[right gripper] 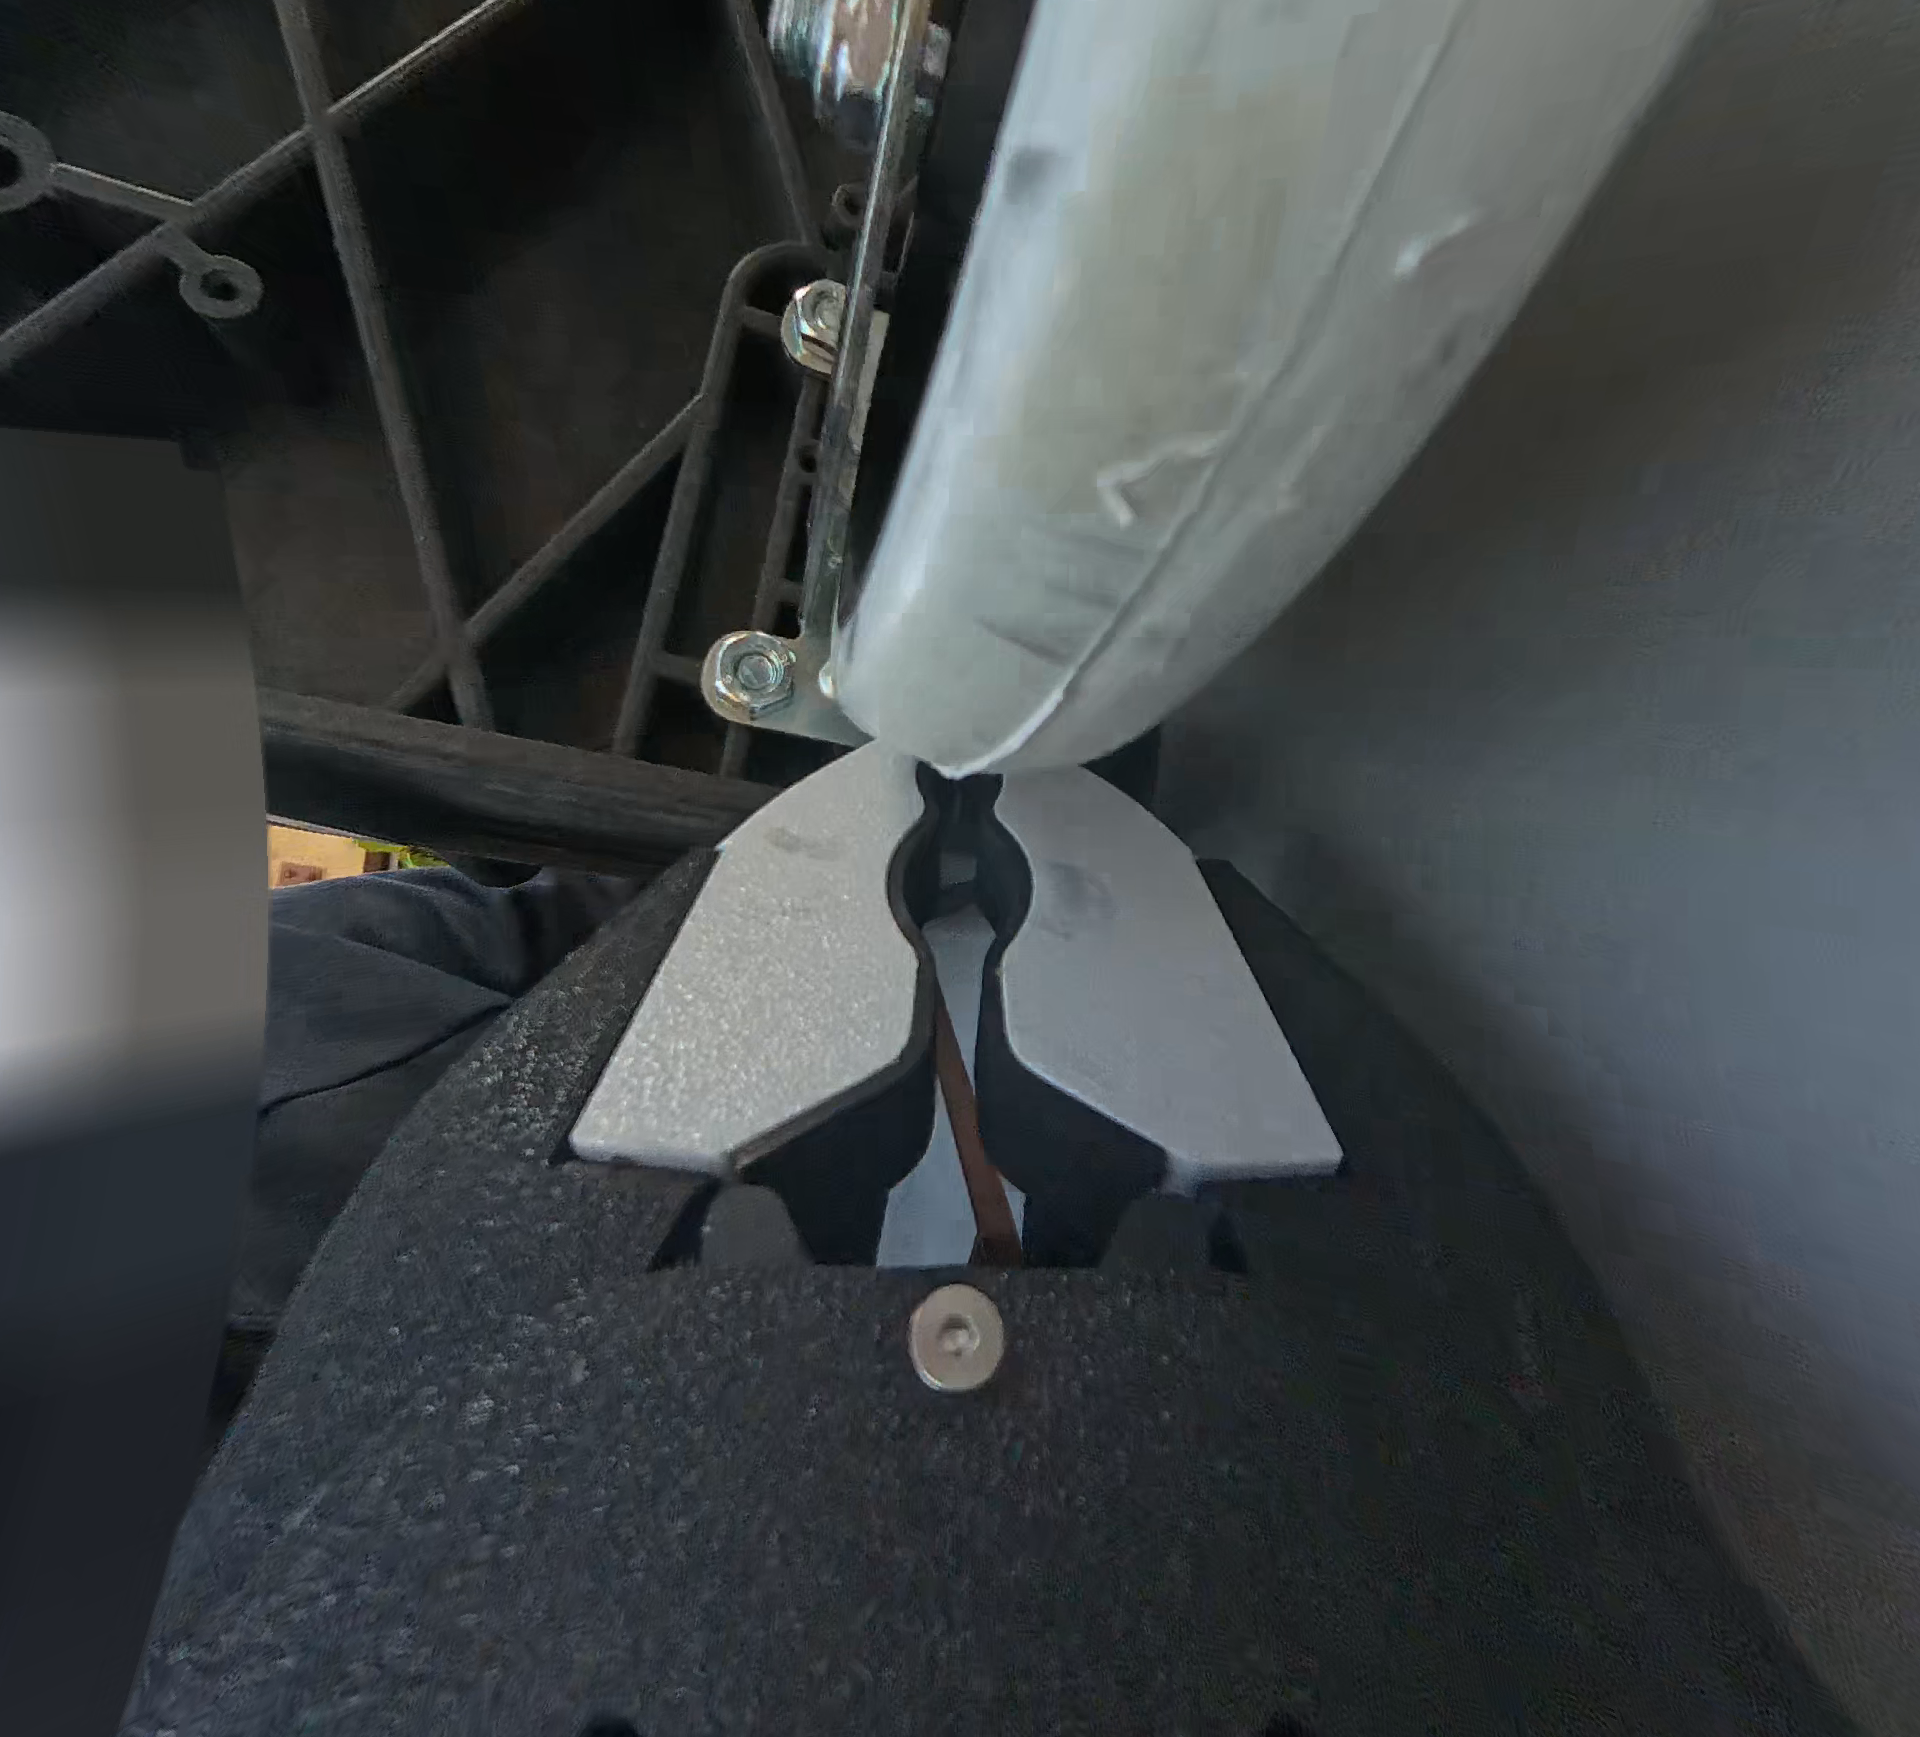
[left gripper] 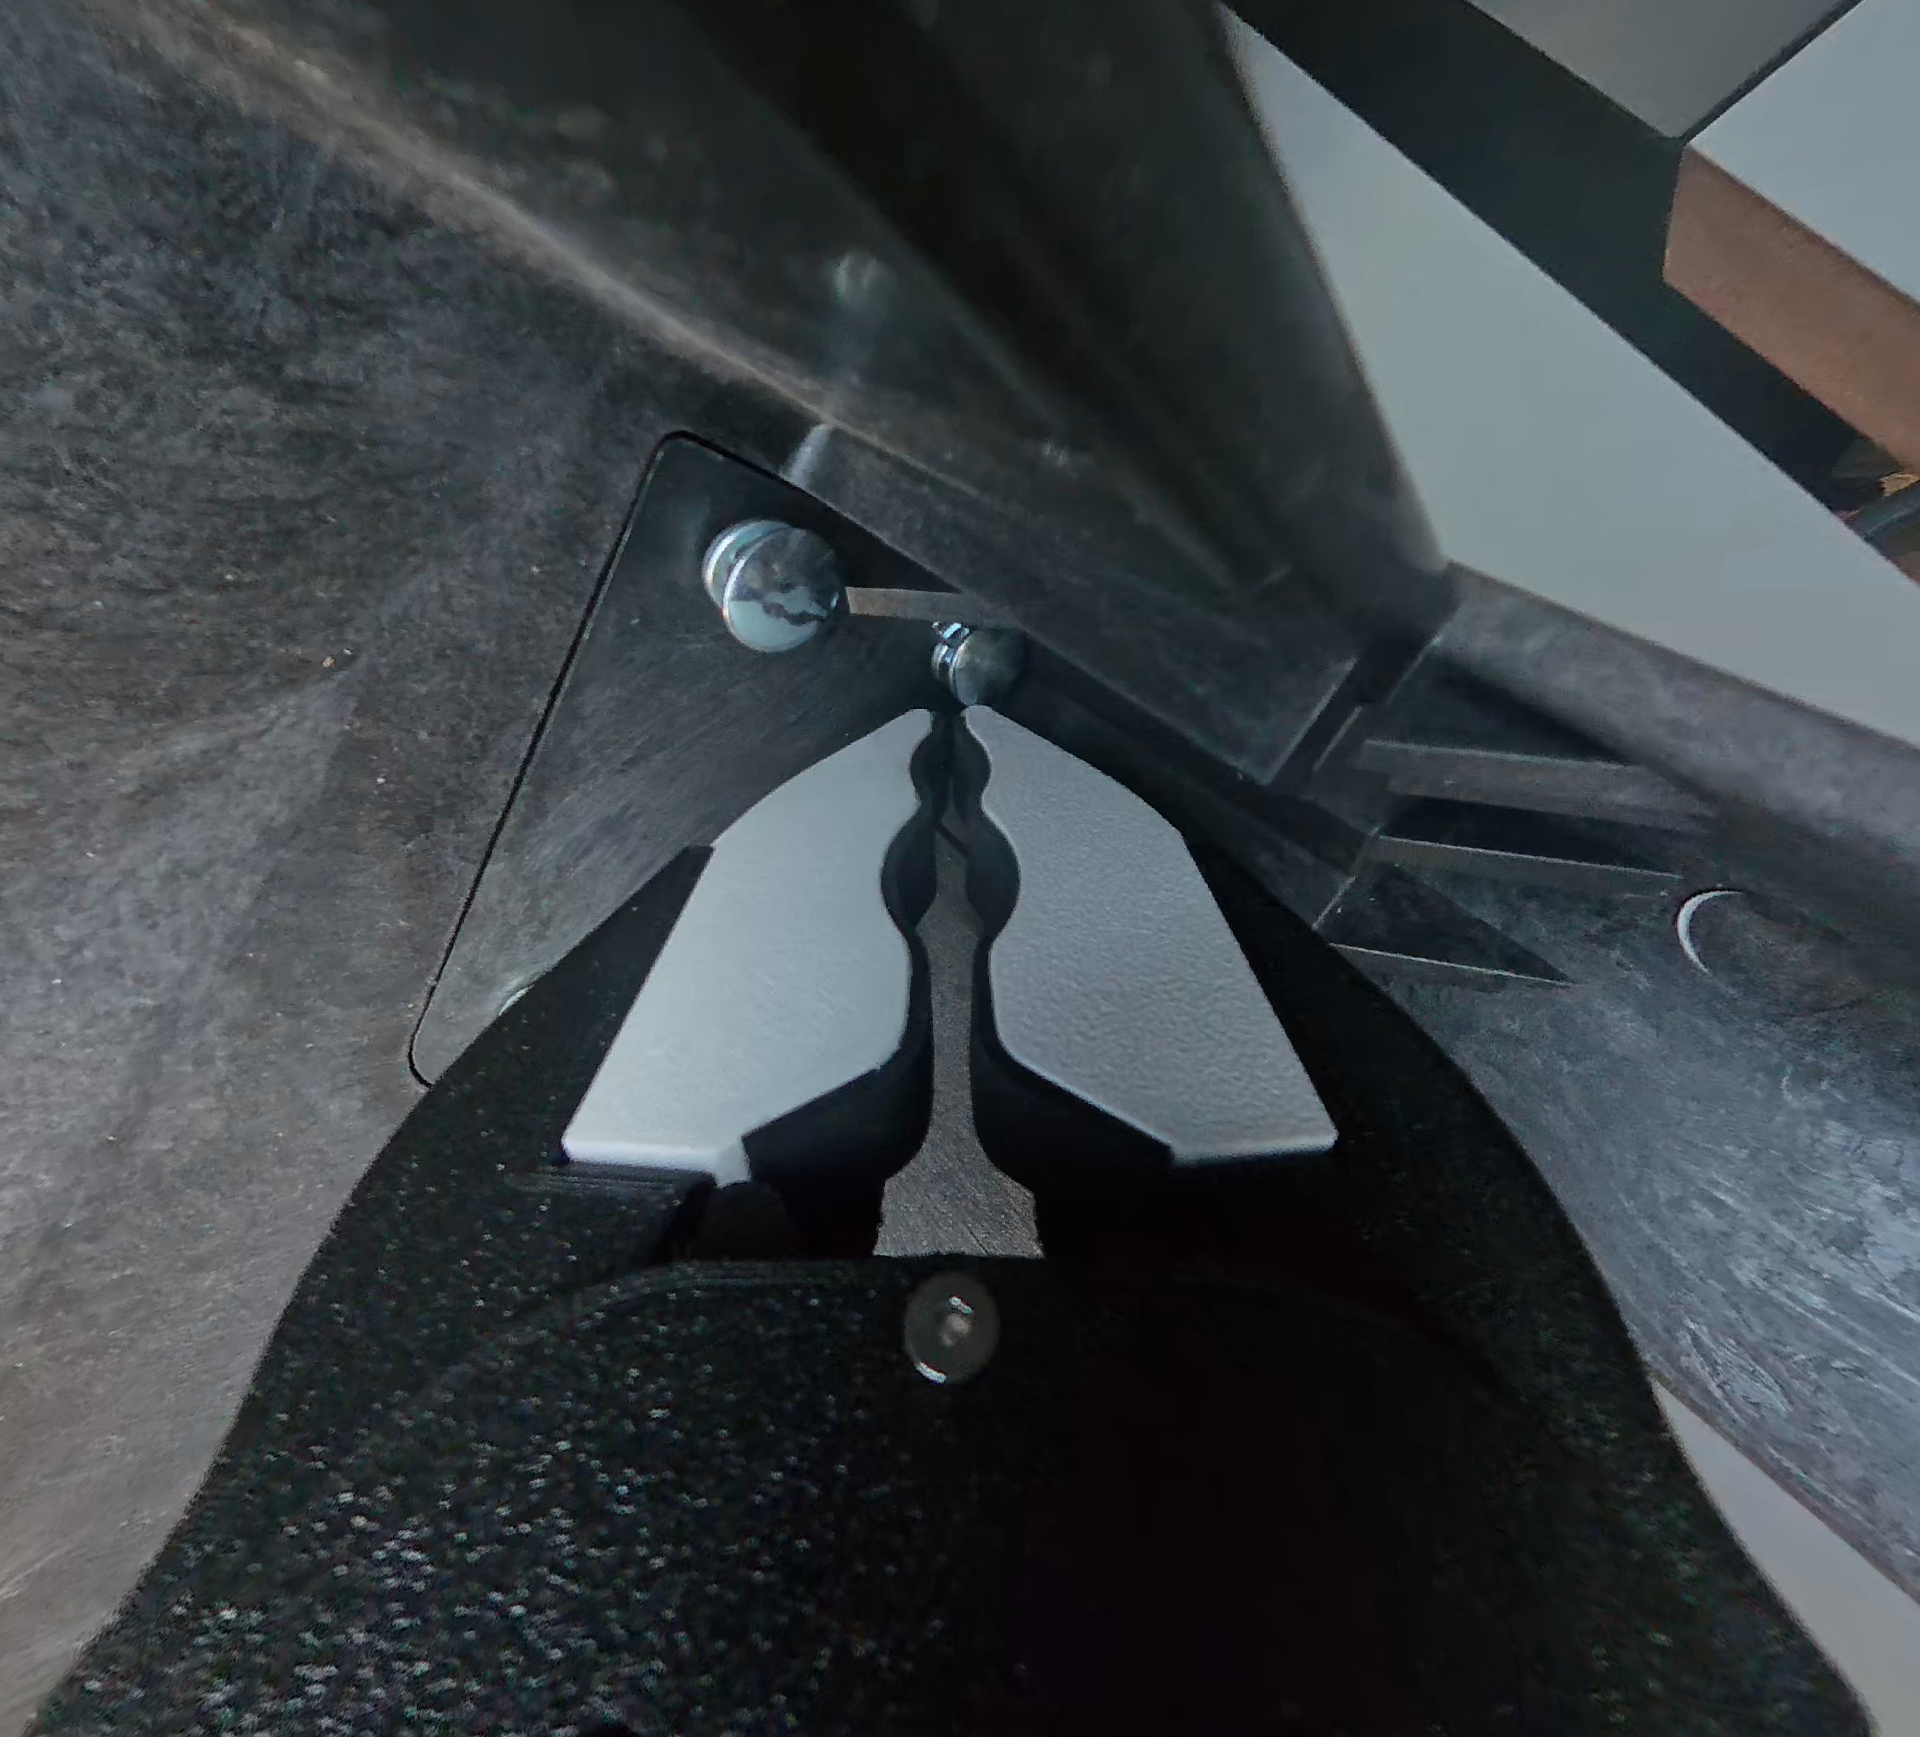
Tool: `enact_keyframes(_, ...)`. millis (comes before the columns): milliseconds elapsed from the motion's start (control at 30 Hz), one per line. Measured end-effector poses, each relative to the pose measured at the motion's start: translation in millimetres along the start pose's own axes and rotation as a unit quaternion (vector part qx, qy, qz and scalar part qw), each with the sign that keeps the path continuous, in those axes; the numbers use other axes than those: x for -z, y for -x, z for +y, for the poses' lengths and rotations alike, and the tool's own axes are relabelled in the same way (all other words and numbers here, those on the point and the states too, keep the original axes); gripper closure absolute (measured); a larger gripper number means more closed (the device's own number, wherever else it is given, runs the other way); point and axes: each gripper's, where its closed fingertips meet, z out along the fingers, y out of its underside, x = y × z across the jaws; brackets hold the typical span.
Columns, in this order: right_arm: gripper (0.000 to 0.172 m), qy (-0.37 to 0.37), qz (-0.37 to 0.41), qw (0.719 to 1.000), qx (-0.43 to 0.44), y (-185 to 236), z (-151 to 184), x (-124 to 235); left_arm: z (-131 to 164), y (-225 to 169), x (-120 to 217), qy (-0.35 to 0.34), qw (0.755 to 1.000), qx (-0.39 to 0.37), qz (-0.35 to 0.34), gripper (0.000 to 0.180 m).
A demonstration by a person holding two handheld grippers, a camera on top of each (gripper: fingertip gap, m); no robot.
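In the left wrist view the far left is filled by a dark, mottled grey surface (left gripper: 260, 544), smeared by blur so its kind cannot be made out. Next to it lies a flat black metal plate (left gripper: 644, 814) with a rounded corner, its lower edge cut off by the gripper body. A shiny round-headed bolt (left gripper: 771, 584) stands on the plate, and a smaller, darker bolt (left gripper: 977, 664) sits just beyond the tips of the left gripper (left gripper: 954, 719). That gripper's fingers (left gripper: 810, 939) are closed together, tips meeting right below the small bolt; whether they pinch anything there is too dark and small to tell. Further right a black square post (left gripper: 1143, 337) rises out of view at the top, and a scuffed black bar (left gripper: 1662, 752) runs off to the right edge. In the right wrist view a blurred patch covers the left edge. Right of it come black plastic ribs (right gripper: 343, 160) crossing in a lattice, then a thin bright metal bracket (right gripper: 883, 253) seen edge-on with silver nuts, the lowest nut (right gripper: 750, 677) near the fingertips. The right gripper (right gripper: 956, 778) has its jaws drawn together at the tips, which are partly hidden under the lower end of a pale grey-white curved part (right gripper: 1195, 285); that part touches or overlaps the tips, and I cannot tell if it is pinched. A plain grey surface (right gripper: 1610, 752) fills the right side, out of focus
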Motion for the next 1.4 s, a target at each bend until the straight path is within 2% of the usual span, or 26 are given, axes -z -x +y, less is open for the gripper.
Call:
enact_keyframes(467, 0.172, -0.019, 0.028, 0.999, -0.012, -3.7, 3.9, -2.5, -1.5, -0.8, -1.7, -0.002, 1.000, 0.002, 0.001, 0.180)
enact_keyframes(600, 0.163, -0.014, 0.042, 0.999, -0.006, -4.7, 3.7, -5.2, -2.1, -1.1, -2.3, -0.001, 1.000, 0.001, 0.001, 0.180)
enact_keyframes(733, 0.162, -0.006, 0.045, 0.999, -0.009, -6.9, 2.4, -7.6, -2.5, -1.5, -3.0, 0.001, 1.000, -0.002, -0.001, 0.180)
enact_keyframes(967, 0.161, -0.008, 0.031, 0.997, -0.065, -7.2, 2.6, -9.1, -3.4, -2.0, -4.1, 0.005, 1.000, -0.002, -0.003, 0.180)
enact_keyframes(1233, 0.161, 0.008, 0.014, 0.996, -0.087, -7.3, 2.5, -9.9, -4.2, -2.5, -5.2, 0.005, 1.000, -0.003, -0.003, 0.180)
enact_keyframes(1400, 0.160, -0.029, 0.022, 0.992, -0.121, -7.7, 0.8, -11.4, -4.7, -2.7, -5.6, 0.007, 1.000, -0.007, -0.002, 0.180)
